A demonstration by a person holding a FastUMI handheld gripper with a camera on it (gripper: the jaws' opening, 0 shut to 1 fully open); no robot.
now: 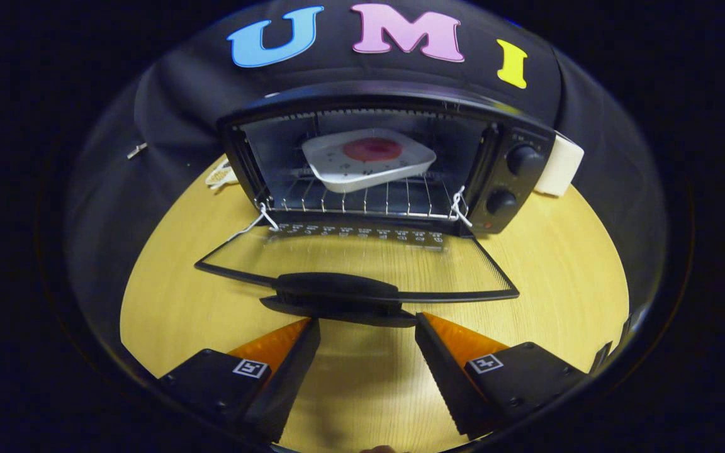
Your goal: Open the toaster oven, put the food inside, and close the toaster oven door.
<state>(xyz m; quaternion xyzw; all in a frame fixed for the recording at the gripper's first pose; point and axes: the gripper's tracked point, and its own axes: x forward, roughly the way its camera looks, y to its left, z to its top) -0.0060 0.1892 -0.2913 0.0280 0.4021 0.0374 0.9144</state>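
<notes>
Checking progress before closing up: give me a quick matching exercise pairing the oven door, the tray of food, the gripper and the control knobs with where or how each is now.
1. oven door
2. tray of food
3. gripper
4. control knobs

A. open, just short of the door handle
B. on the wire rack inside
C. folded down flat, open
D. on the oven's front panel, beside the cavity

Pairs: 1-C, 2-B, 3-A, 4-D

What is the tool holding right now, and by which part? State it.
Nothing. The tool is open, its fingers spread just short of the door handle of the lowered toaster oven door; the plate with food sits on the rack inside.
</notes>
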